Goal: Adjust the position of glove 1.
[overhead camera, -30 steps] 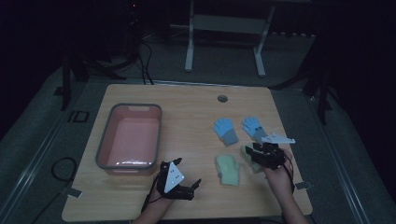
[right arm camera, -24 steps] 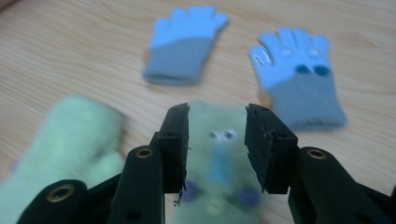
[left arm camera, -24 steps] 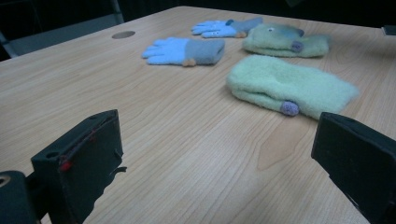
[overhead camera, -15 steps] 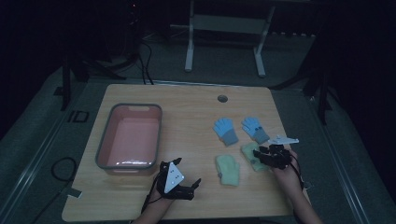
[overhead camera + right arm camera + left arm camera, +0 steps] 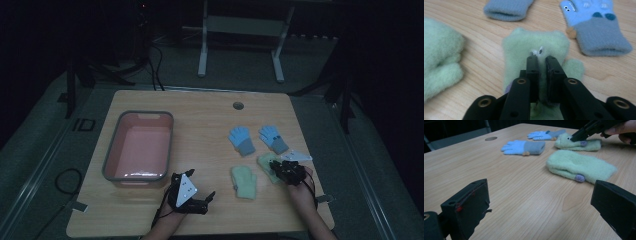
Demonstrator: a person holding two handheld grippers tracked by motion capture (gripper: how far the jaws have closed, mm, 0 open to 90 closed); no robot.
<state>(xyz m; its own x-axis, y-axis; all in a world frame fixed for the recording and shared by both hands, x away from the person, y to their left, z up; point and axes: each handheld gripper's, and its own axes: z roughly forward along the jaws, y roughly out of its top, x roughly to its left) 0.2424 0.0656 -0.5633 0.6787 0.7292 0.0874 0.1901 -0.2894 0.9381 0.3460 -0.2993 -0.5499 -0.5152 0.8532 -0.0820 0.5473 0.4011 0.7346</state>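
The right gripper (image 5: 541, 58) pinches a fold of the green mitten (image 5: 536, 47) on the table (image 5: 210, 115), its jaws having just been closing on the fleece; the pads nip a small tuft near the mitten's middle. The left gripper (image 5: 544, 202) rests low over bare wood with its jaws wide apart and nothing between them. The second green mitten (image 5: 244, 181) lies just beside the held one, and two blue gloves (image 5: 242, 140) (image 5: 273, 138) lie a little farther up the table. The pink basin (image 5: 138, 146) stands well apart at the left.

To lift well, we judge that the grip should take both layers of fleece, not the nap alone, and rise straight before travelling, so the neighbouring mitten is not dragged.

Compared with the frame a second ago, we see the right gripper lower and set down on the mitten; the left gripper has kept its place.
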